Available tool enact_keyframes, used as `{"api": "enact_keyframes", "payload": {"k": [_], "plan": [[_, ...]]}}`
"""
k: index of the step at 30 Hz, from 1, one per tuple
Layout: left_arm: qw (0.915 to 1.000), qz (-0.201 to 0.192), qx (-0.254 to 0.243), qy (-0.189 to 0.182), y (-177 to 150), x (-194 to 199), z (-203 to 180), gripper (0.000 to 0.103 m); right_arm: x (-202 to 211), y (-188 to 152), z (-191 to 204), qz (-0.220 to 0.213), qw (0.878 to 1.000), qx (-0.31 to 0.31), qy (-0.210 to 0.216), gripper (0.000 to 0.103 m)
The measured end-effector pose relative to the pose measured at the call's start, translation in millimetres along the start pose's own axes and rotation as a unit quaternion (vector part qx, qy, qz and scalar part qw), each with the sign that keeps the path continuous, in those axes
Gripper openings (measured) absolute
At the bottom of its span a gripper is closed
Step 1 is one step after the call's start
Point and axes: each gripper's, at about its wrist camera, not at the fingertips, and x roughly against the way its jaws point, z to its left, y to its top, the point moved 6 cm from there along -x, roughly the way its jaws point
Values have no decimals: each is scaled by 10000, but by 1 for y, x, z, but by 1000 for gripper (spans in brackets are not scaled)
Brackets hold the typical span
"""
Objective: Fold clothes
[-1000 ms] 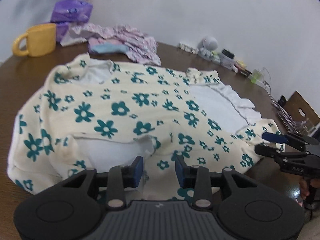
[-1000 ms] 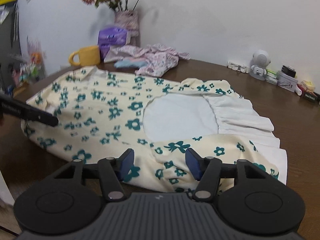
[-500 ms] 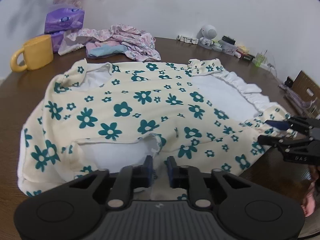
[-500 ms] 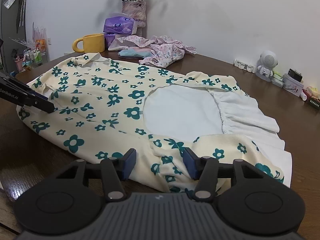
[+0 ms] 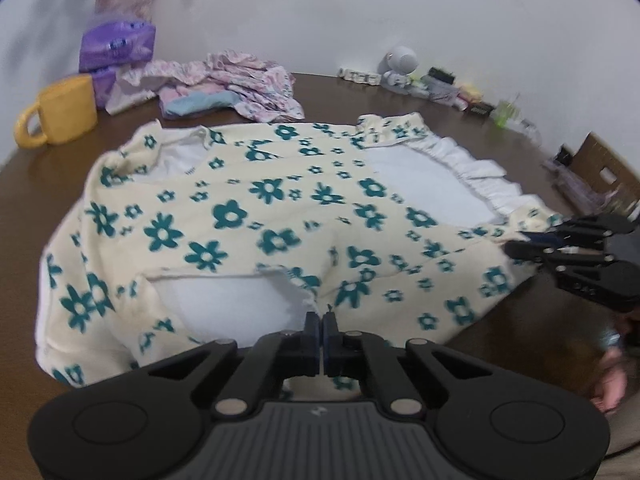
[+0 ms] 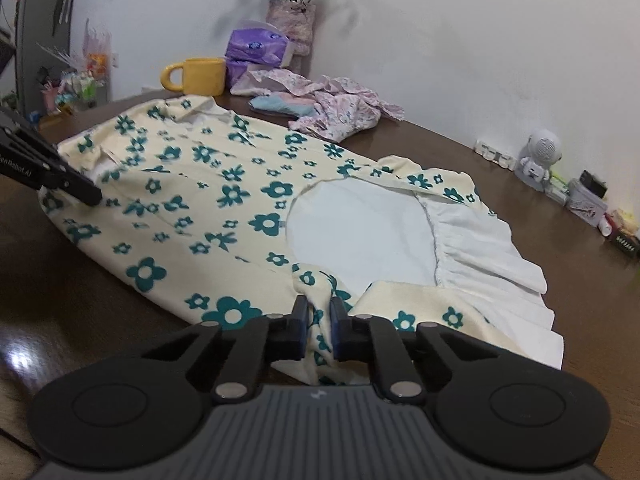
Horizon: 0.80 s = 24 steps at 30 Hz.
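A cream dress with teal flowers (image 5: 256,208) and a white ruffled hem (image 6: 480,256) lies spread on the brown table (image 6: 60,312). My left gripper (image 5: 321,330) is shut on the dress's near edge, by the white lining. My right gripper (image 6: 319,320) is shut on a fold of flowered cloth at the near edge, close to the hem. In the left wrist view the right gripper (image 5: 520,242) shows at the right edge of the dress. From the right wrist camera, the left gripper (image 6: 90,196) is at the dress's far left end.
A yellow mug (image 5: 60,114), purple tissue packs (image 5: 116,46) and a flower vase (image 6: 290,24) stand at the back. A pile of pink floral clothes (image 5: 236,88) lies behind the dress. A small white robot figure (image 6: 538,158) and several small items line the wall.
Both grippers went from open to shut on the dress's near edge. The left one shut first, then the right.
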Motion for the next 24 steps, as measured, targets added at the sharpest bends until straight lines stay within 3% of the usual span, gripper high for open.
{"api": "enact_keyframes", "payload": {"k": [7, 10, 12, 17, 20, 24], "plan": [[9966, 210, 585, -545, -2, 7, 13, 0, 5, 2, -11, 103, 9991, -226, 343, 9], [9964, 271, 641, -494, -3, 4, 20, 1, -2, -2, -10, 213, 9991, -186, 328, 11], [9968, 238, 583, -490, -2, 4, 20, 6, -4, -2, -11, 199, 9988, -293, 350, 13], [9995, 204, -150, -170, 3, 5, 8, 34, 6, 3, -13, 28, 9985, -430, 332, 23], [9960, 333, -820, 131, 4, -2, -1, 33, 8, 3, -12, 32, 9984, -475, 317, 23], [9880, 597, -1417, 112, 1, -14, -12, 22, 10, 1, -10, 49, 9980, -560, 289, 23]]}}
